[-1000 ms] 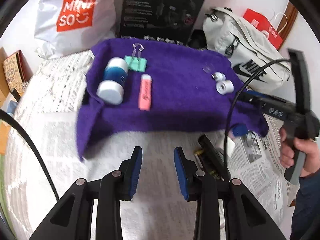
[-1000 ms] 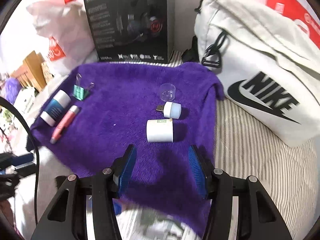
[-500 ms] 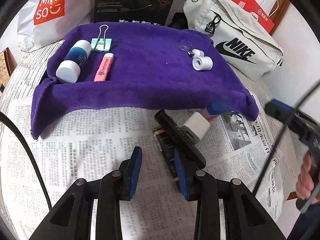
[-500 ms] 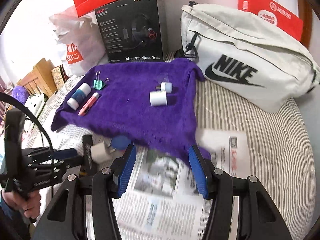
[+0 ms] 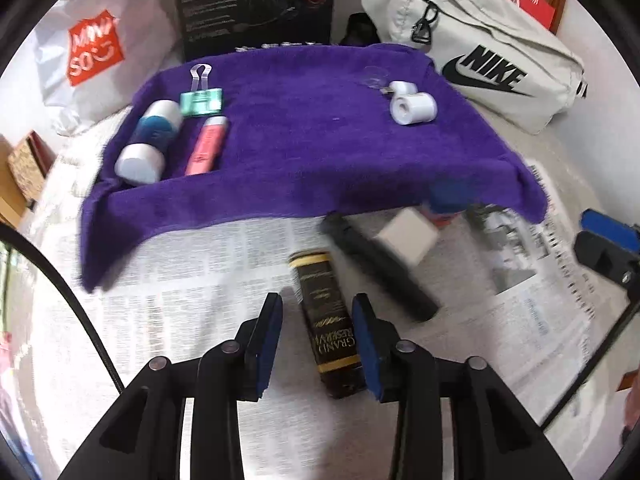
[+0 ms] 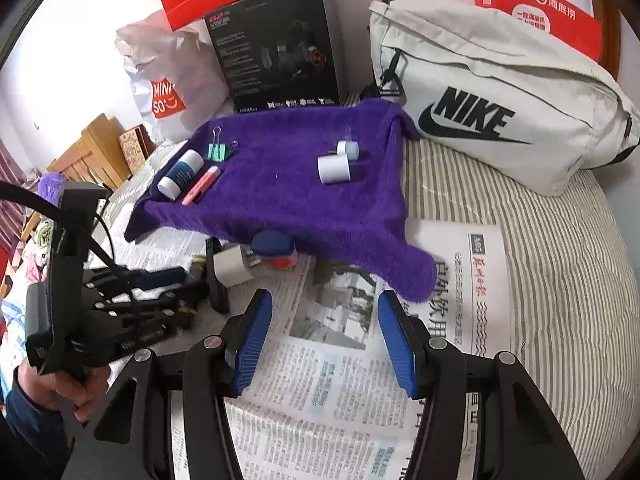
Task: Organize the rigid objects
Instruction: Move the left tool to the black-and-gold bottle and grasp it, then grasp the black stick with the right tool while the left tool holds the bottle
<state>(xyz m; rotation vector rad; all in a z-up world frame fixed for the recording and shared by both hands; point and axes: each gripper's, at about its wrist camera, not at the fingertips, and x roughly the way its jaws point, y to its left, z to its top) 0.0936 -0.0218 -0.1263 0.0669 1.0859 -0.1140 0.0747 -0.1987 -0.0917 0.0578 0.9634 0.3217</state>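
Cloth point(image 5: 304, 160): purple, fuzzy, spread on newspaper point(image 5: 192, 280), its near edge hanging over a blue-capped thing.
Left of cloth: 1 white tube point(image 5: 150, 142) with a blue band, lying down; 1 green clip point(image 5: 201, 102) just behind it; 1 pink bar point(image 5: 208, 146) just beside the tube.
Right of cloth: 1 white cylinder point(image 5: 413, 109) on its side; 1 smaller white plug point(image 5: 401, 88) behind it, touching or nearly so; 1 clear cap point(image 5: 375, 75), faint.
Newspaper, near the cloth edge: 1 dark box point(image 5: 326, 312) with gold lettering; 1 black bar point(image 5: 380, 266) lying slantwise; 1 white block point(image 5: 408, 238) against it; 1 blue-capped thing point(image 6: 274, 246) with an orange base, half under the cloth.
Left gripper point(image 5: 318, 342): jaws part open and just been widening; the dark box lay between them, close to the right pad, no squeeze visible.
Right gripper point(image 6: 322, 338): jaws about half open, nothing between them, over bare newspaper in front of the cloth.
Behind: 1 white store bag point(image 5: 92, 52), 1 black carton point(image 5: 256, 0), 1 pale sling bag point(image 5: 480, 48), 2 red boxes in the right wrist view.
Person: 1 hand point(image 6: 52, 390) on the left gripper's handle.
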